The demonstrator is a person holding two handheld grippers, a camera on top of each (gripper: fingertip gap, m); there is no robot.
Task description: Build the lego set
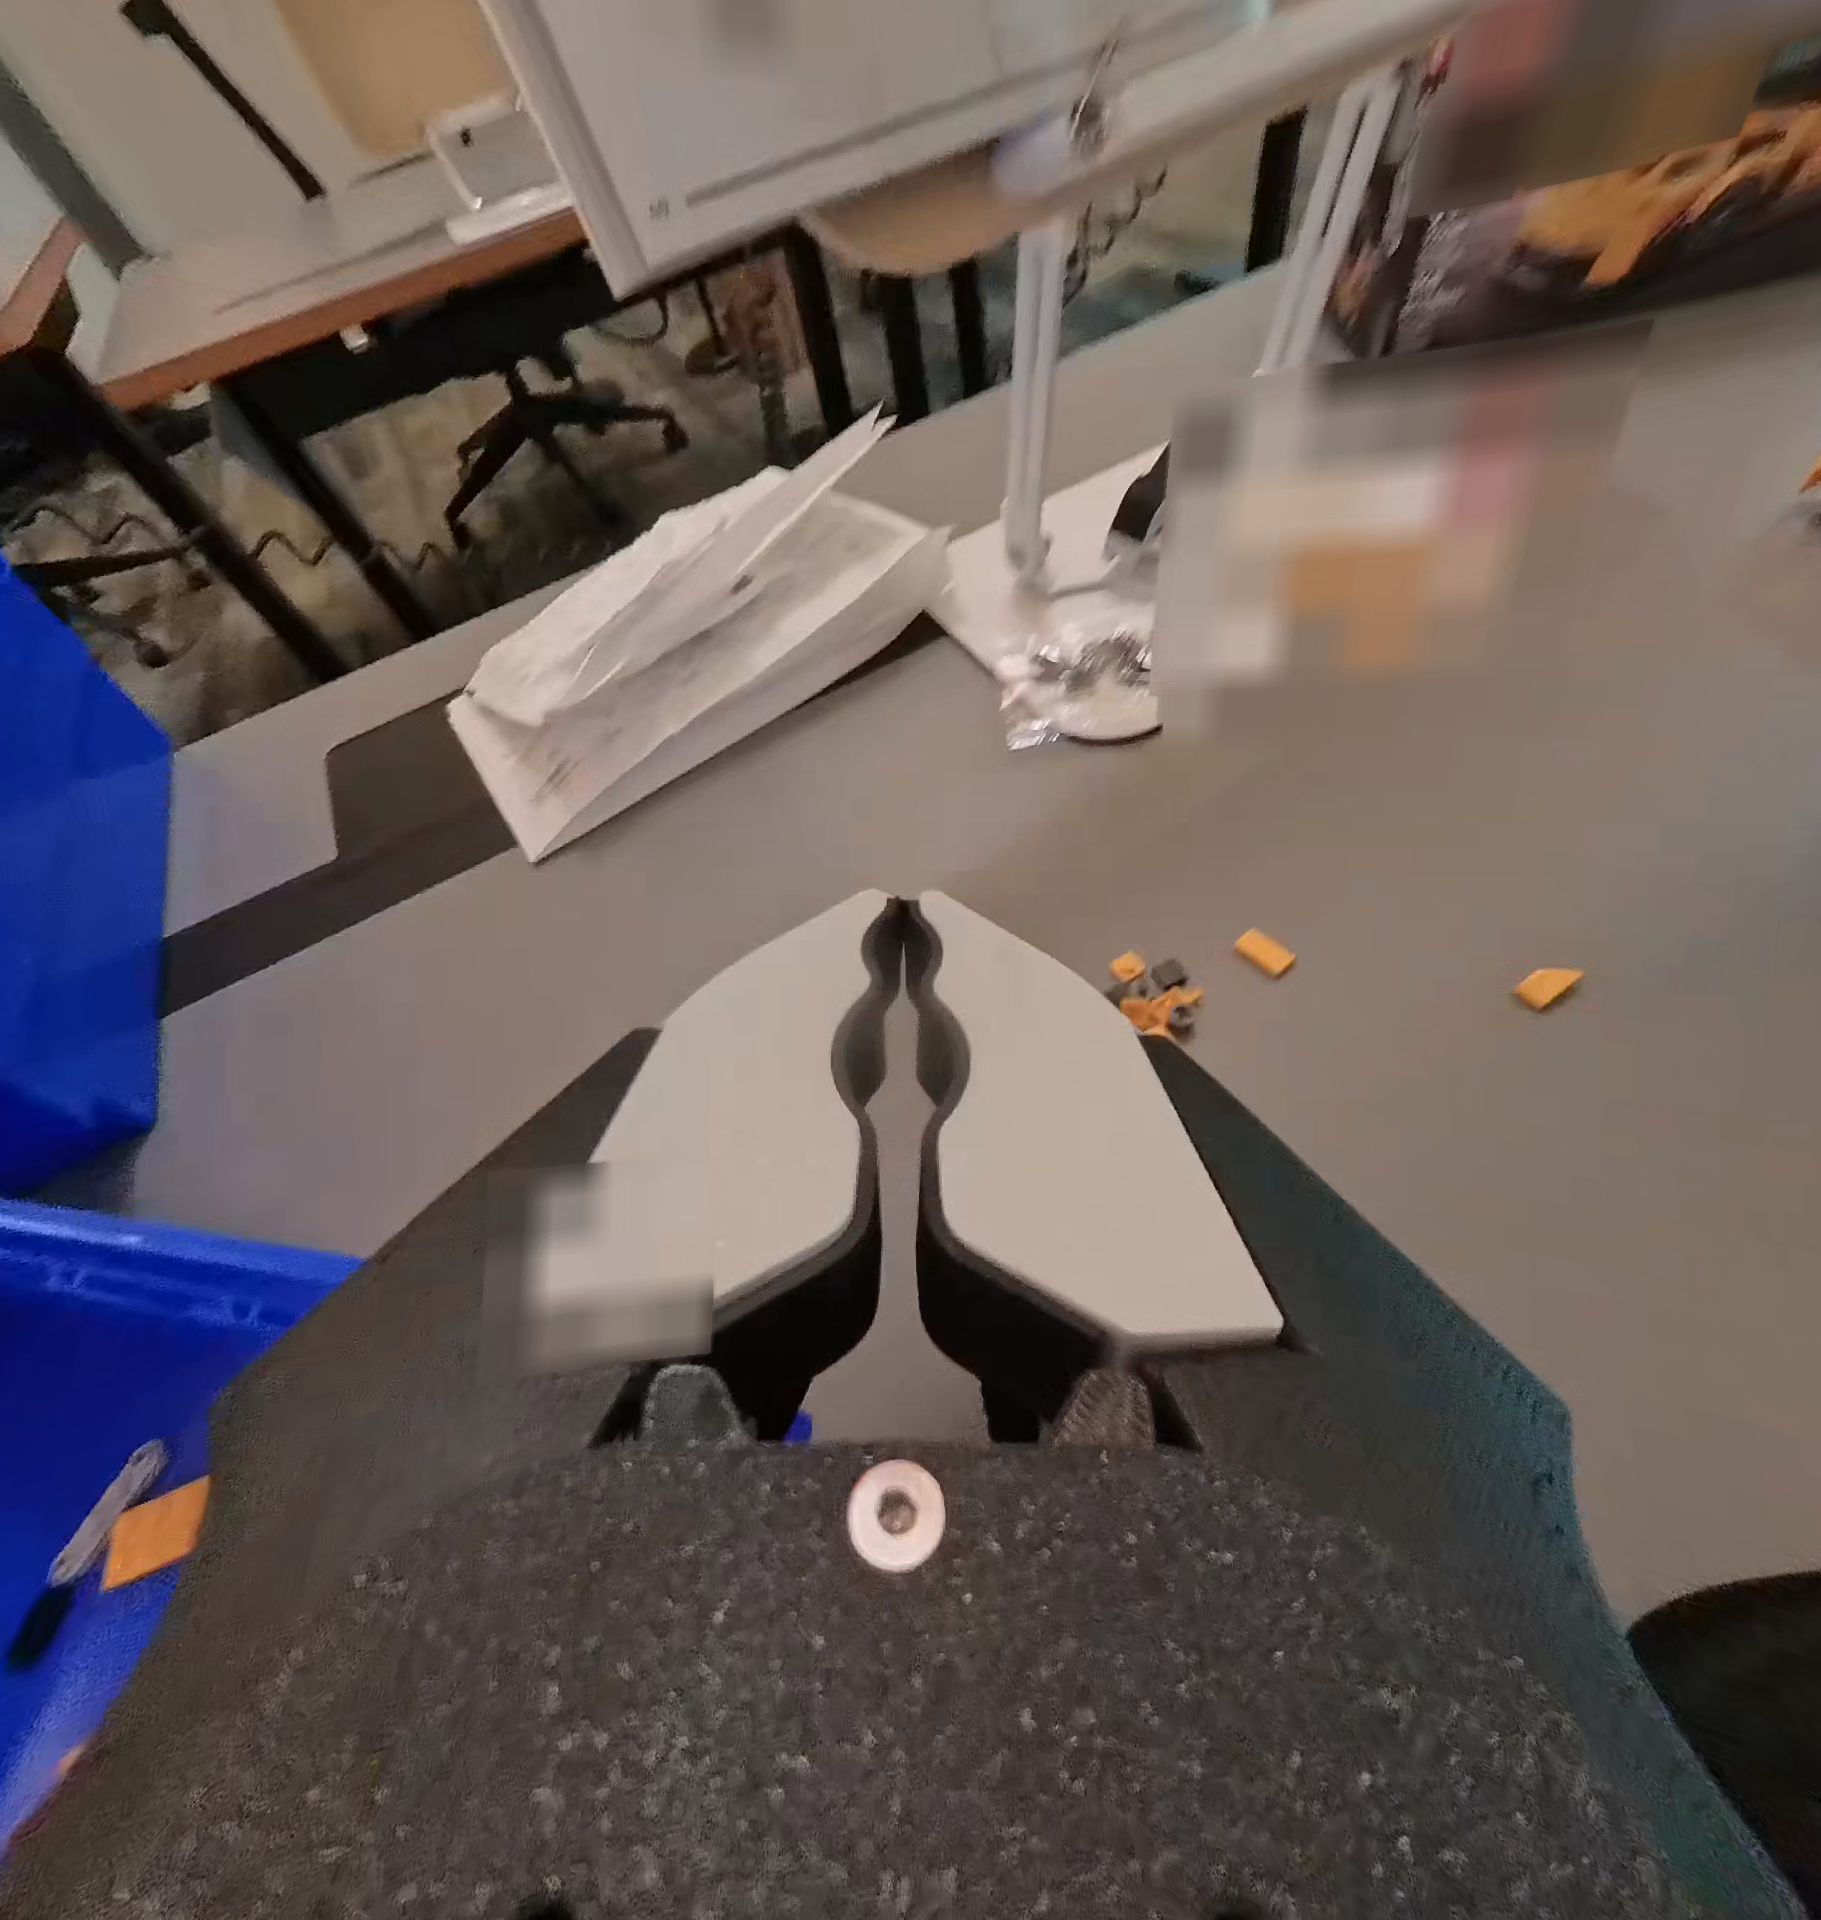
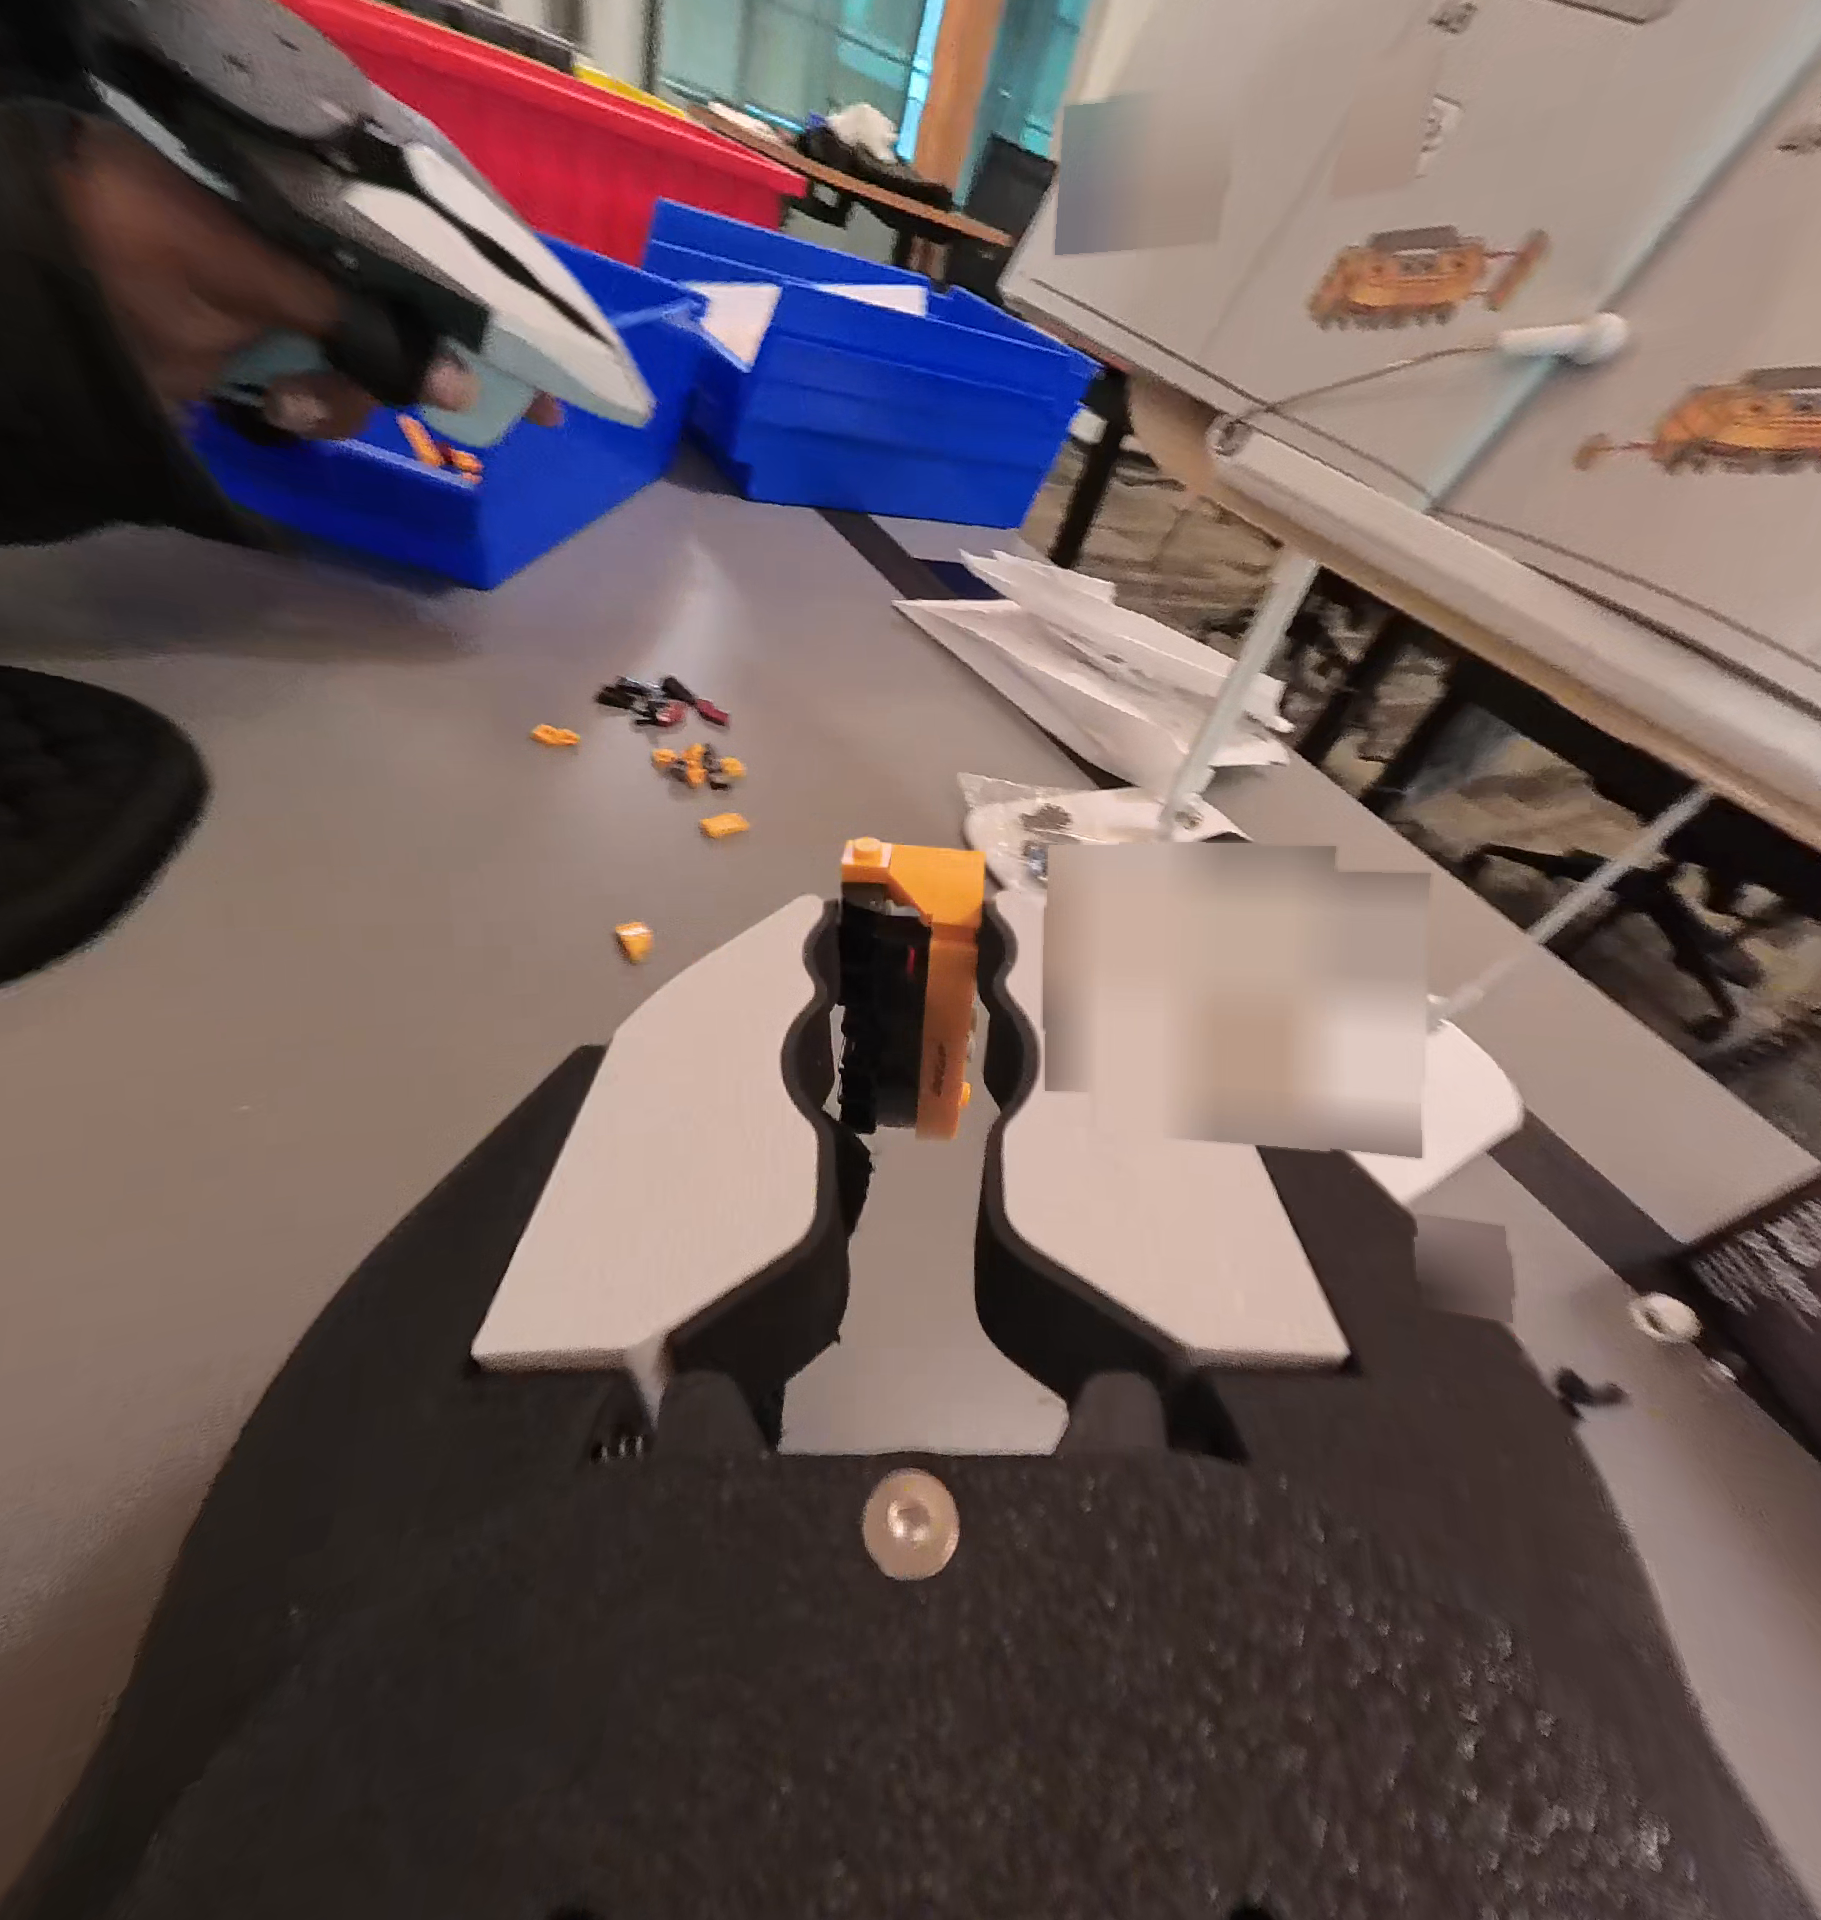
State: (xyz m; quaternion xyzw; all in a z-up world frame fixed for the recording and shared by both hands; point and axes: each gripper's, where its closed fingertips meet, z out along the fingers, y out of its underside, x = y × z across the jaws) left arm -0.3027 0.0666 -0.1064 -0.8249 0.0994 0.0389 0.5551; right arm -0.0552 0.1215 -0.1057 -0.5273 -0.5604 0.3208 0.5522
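My right fingers (image 2: pixel 911 997) clamp the orange-black assembly (image 2: pixel 911 997); left fingers (image 1: pixel 904 902), pinched empty, should pick counter (image 1: pixel 1301 1143) pieces (image 1: pixel 1155 992) gently.

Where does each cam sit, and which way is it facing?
Left wrist view: on the left gripper, jaws shut and empty, facing the open booklet; blue bins left.
Right wrist view: on the right gripper, jaws clamping the orange-black lego assembly; left gripper and hand upper left.
Shared: grey table, booklet, loose orange pieces.
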